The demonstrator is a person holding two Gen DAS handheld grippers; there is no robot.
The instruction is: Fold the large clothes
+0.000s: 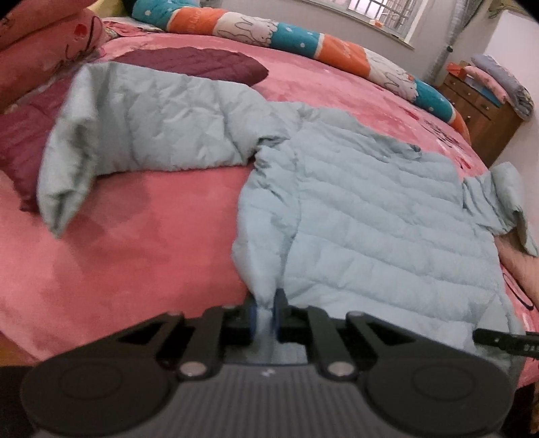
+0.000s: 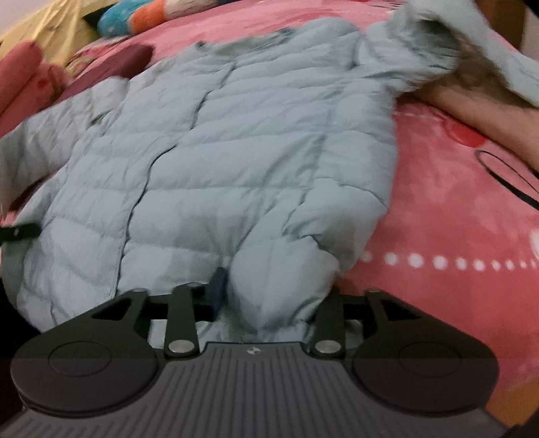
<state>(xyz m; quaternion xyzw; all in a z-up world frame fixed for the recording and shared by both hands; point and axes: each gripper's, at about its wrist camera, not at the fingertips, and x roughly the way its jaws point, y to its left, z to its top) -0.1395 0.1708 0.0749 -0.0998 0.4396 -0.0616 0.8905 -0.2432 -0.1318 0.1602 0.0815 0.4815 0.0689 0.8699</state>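
Jacket [image 1: 370, 215] is lying flat on the pink bed [image 1: 141, 242], stretching away from both tongs, the left tongs [image 1: 265, 315] pinching its near hem corner and the right tongs [image 2: 269, 296] sitting wide around the other corner.

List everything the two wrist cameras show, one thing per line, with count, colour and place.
jacket: one, pale blue, quilted, spread flat on the bed, one sleeve stretched out to the side.
bedspread: one, pink with dark red patches, under the jacket.
bolster: one long one, teal, orange and white, along the far edge of the bed.
pillow: one, pink, at the far left corner of the bed.
cabinet: one, brown wood, beside the bed, folded cloth on top.
window: one, barred, in the far wall.
person's arm: one, bare, at the jacket's far sleeve.
left gripper: one, black, pinching the jacket's hem.
right gripper: one, black, jaws apart around a puffed fold of the hem.
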